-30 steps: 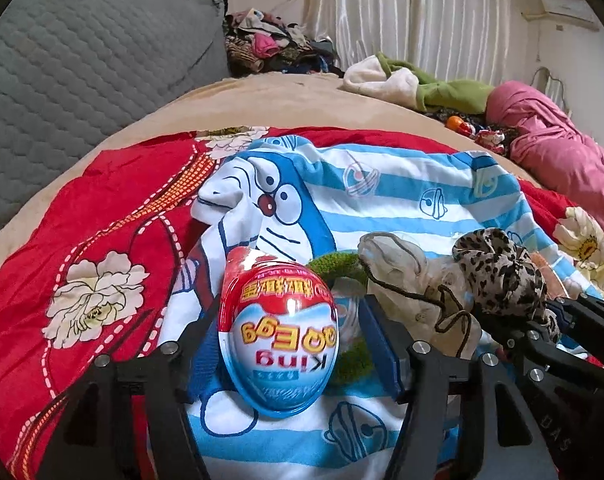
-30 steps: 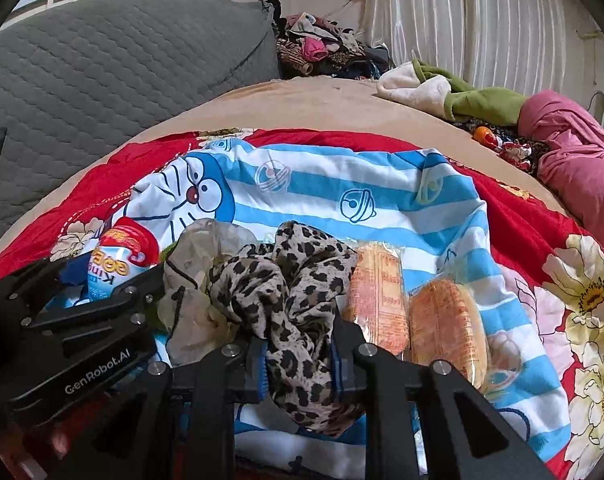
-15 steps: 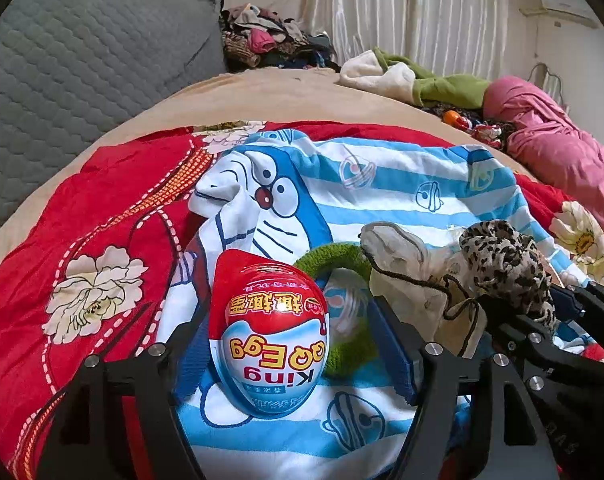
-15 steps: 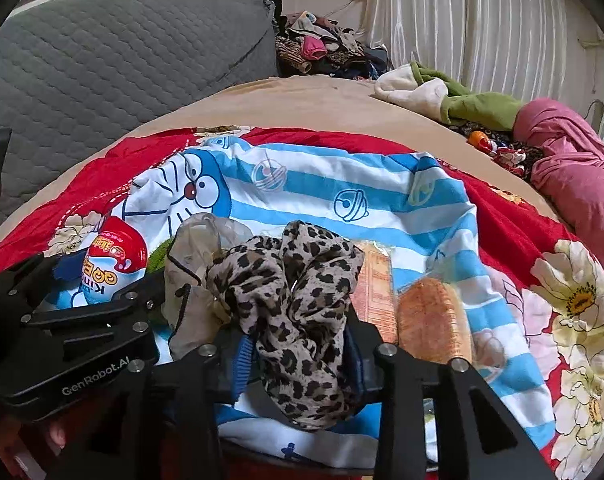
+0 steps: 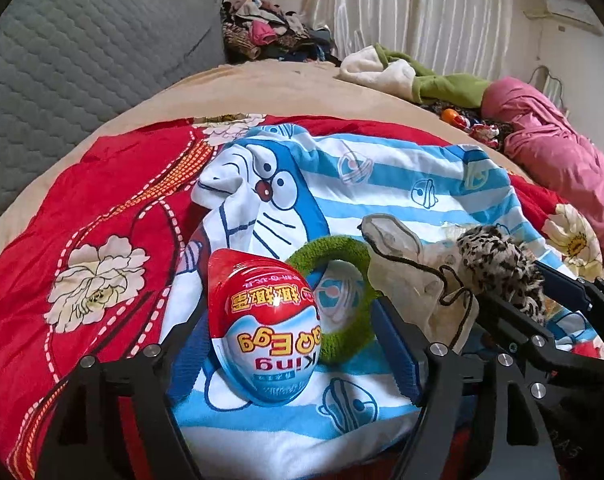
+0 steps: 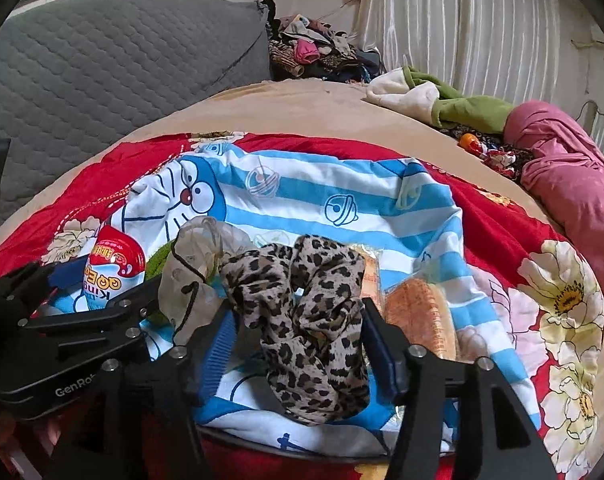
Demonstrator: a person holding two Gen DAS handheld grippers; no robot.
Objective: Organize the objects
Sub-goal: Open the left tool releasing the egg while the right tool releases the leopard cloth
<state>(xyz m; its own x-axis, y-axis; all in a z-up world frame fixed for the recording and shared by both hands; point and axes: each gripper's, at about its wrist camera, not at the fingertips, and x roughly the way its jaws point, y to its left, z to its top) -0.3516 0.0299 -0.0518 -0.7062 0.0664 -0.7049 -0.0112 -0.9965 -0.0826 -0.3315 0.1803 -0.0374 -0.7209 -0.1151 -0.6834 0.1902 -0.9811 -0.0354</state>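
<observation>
Both tongs opening, left tongs [image 5: 289, 344] around egg [image 5: 263, 330], right tongs [image 6: 297, 344] around scrunchie [image 6: 302, 320]

Both grippers sit low in their frames, angled downward, the left gripper [image 5: 291, 344] and right gripper [image 6: 297, 344] with jaws opening.

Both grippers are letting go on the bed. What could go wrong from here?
The toy egg lies on soft, rumpled striped cloth and may roll once the opening left gripper clears it. The leopard scrunchie still sits between the opening right gripper fingers and could snag and lift on withdrawal.
</observation>
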